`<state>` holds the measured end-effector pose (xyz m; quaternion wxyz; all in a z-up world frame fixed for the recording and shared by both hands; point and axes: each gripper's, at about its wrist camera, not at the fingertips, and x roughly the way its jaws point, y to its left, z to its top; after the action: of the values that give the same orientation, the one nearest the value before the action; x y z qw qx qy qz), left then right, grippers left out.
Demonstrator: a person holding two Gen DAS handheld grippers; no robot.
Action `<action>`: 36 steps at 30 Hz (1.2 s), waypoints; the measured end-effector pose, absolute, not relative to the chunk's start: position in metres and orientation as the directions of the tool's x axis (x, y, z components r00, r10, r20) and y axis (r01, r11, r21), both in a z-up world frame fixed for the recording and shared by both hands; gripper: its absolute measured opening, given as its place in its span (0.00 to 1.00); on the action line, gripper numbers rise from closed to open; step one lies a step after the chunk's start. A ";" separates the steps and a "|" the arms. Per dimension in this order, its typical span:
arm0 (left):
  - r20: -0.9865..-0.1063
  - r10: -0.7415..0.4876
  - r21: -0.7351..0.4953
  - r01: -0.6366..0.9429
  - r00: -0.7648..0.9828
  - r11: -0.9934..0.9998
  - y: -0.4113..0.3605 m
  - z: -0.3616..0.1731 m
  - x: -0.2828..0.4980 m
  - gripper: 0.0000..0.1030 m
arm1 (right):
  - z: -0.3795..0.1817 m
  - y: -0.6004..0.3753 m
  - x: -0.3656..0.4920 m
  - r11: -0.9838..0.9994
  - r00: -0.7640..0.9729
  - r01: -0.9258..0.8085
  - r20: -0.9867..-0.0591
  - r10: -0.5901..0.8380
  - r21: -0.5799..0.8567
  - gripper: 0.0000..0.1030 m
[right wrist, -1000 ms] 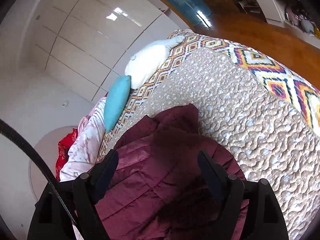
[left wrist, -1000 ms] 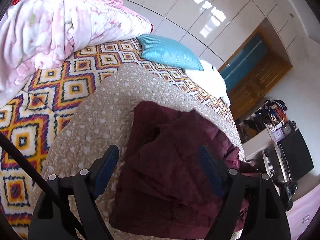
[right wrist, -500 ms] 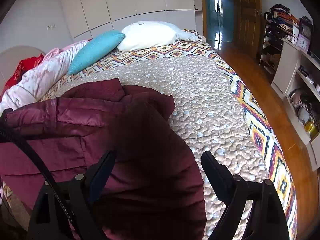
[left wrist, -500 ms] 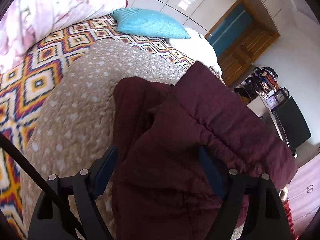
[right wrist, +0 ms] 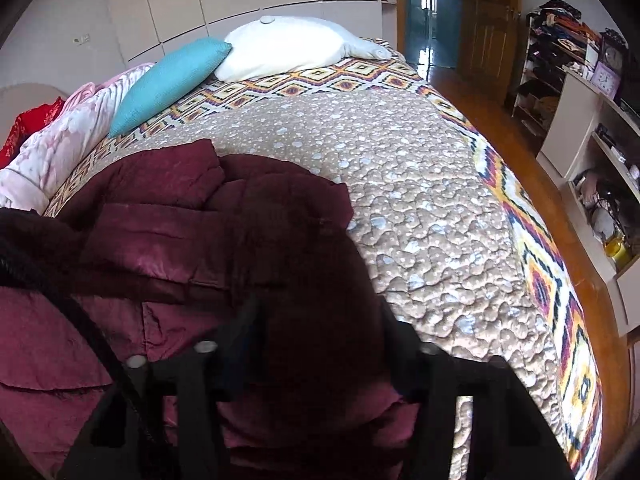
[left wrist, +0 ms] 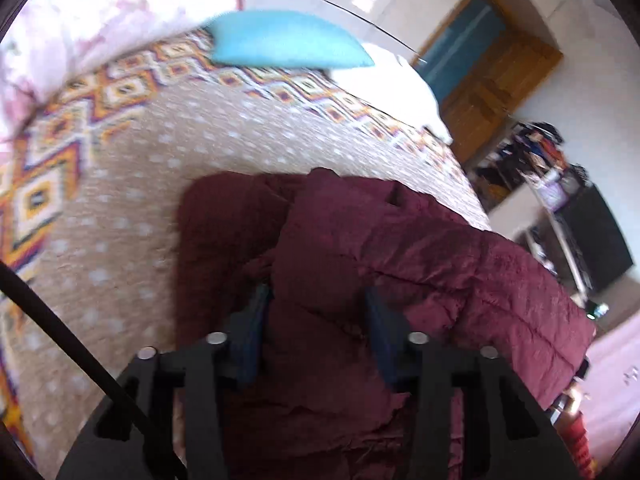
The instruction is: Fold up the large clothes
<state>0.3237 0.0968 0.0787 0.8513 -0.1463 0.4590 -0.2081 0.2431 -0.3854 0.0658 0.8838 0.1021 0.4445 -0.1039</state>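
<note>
A large maroon quilted jacket lies bunched on the beige dotted bedspread. My left gripper has its jaws narrowed around a thick fold of the jacket, which fills the gap between the fingers. The jacket also shows in the right wrist view. My right gripper is likewise closed in on a dark fold of the jacket that bulges between its fingers.
A turquoise pillow and a white pillow lie at the head of the bed. A pink floral duvet is heaped on one side. Wooden floor, shelves and a door lie beyond the bed's other side.
Both grippers went from wide open to narrowed onto folds of the jacket. The jacket has been lifted and bunched up from lying flat.
</note>
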 end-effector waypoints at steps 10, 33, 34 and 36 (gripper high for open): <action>-0.635 -0.387 -0.415 0.128 0.668 0.901 0.131 0.173 0.308 0.28 | 0.184 -0.382 0.217 0.955 0.743 0.280 -0.652 -0.151 0.098 0.19; -0.839 -0.123 -0.287 -0.240 0.529 0.927 0.140 0.010 0.493 0.26 | 0.019 -0.437 0.423 0.862 0.520 0.493 -0.835 -0.181 0.120 0.26; -0.840 -0.130 -0.303 -0.257 0.527 0.918 0.145 0.010 0.491 0.29 | 0.020 -0.440 0.422 0.859 0.517 0.497 -0.837 -0.179 0.124 0.30; -0.837 -0.122 -0.309 -0.276 0.534 0.910 0.152 0.020 0.483 0.30 | 0.023 -0.442 0.419 0.851 0.509 0.509 -0.842 -0.182 0.124 0.39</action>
<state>0.4835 0.1516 0.0199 0.8511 -0.2069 0.4805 0.0452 0.4194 -0.4421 0.0233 0.8494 0.1813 0.4520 -0.2034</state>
